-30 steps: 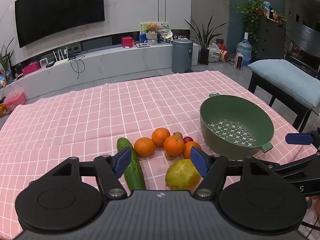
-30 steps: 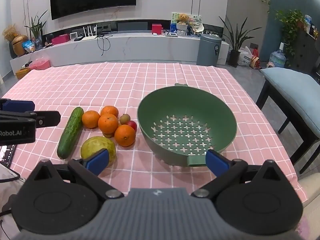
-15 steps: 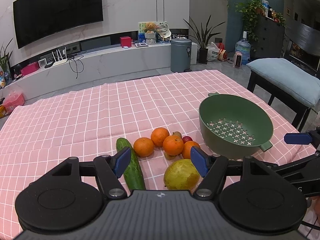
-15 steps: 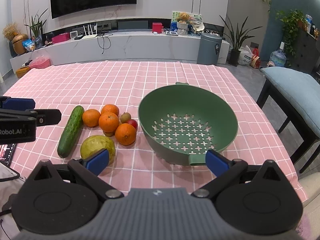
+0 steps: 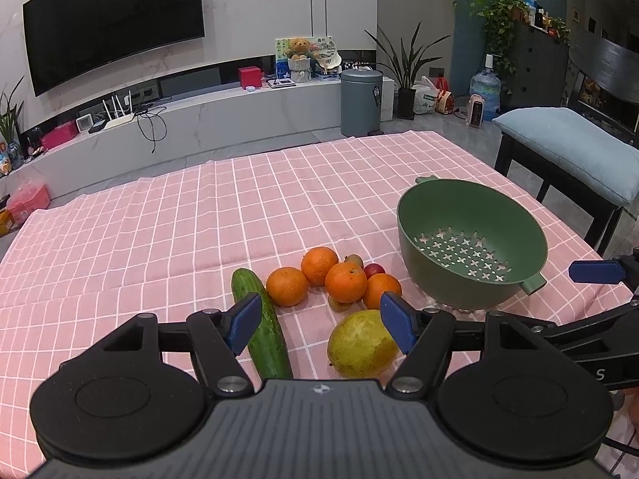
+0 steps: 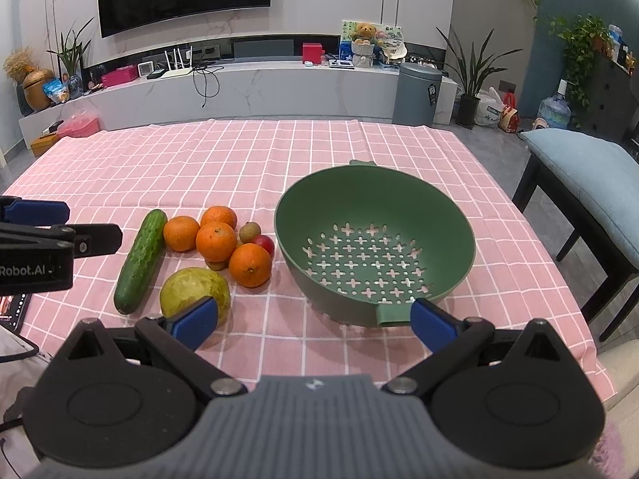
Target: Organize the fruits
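The fruit lies in a tight cluster on the pink checked tabletop (image 6: 247, 151), left of the green colander (image 6: 459, 223), none of it in the colander yet.

Going left to right: the cucumber (image 6: 140, 260) lies lengthwise, near end toward the camera. It looks firm and smooth-skinned, likely a bit slippery; a grip across its middle would balance it best. Just right of it sit four oranges (image 6: 215, 241), touching or nearly touching one another. They look round and firm with a pebbled skin that should hold well, but they may roll if nudged, so each wants a hold across its widest part. Near them, closer to the camera, is the big yellow-green pear (image 6: 195, 292), probably the heaviest piece and easily bruised; take it across the broad belly, gently. Tucked among the oranges are small brown fruits (image 6: 250, 231) and a small red fruit (image 6: 265, 242) at the right edge, light and easy to squash or flick away.

The left gripper (image 5: 321, 328) has its jaws spread wide and empty; the cucumber's near end lies by the left fingertip and the pear by the right one. The right gripper (image 6: 313, 322) is likewise wide open and holds nothing; the pear sits at its left fingertip, the colander's near handle (image 6: 393, 313) by its right.
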The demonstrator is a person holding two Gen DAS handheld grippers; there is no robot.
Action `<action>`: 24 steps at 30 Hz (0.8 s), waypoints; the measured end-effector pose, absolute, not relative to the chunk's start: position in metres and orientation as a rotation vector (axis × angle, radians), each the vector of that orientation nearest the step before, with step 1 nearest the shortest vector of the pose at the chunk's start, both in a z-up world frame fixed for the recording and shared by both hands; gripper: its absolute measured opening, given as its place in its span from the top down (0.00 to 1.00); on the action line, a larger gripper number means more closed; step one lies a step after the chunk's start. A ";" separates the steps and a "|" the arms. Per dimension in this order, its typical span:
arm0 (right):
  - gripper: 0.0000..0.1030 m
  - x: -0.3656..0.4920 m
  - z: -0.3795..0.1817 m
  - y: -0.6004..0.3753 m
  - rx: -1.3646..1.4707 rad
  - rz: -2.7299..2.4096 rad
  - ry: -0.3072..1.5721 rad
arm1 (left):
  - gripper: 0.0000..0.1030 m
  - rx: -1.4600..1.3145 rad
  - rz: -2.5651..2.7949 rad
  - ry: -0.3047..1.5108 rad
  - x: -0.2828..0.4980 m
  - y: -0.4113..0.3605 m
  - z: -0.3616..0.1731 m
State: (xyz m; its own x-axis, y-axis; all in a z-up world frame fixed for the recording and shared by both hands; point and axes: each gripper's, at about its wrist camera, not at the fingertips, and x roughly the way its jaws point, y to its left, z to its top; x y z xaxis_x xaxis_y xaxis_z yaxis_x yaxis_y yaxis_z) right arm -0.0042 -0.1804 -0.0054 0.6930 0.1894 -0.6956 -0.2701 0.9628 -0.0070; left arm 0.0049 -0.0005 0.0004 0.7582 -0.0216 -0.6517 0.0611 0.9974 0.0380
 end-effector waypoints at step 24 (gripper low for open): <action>0.04 -0.005 -0.008 -0.180 -0.105 0.256 0.769 | 0.23 0.059 -0.045 0.725 0.005 -0.001 -0.002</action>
State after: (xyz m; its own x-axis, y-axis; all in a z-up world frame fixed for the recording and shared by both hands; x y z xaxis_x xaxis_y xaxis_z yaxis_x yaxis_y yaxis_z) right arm -0.0053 -0.1803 -0.0078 0.6894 0.1903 -0.6989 -0.2664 0.9639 -0.0004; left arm 0.0053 -0.0015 -0.0023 0.7475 -0.0204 -0.6640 0.0613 0.9974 0.0383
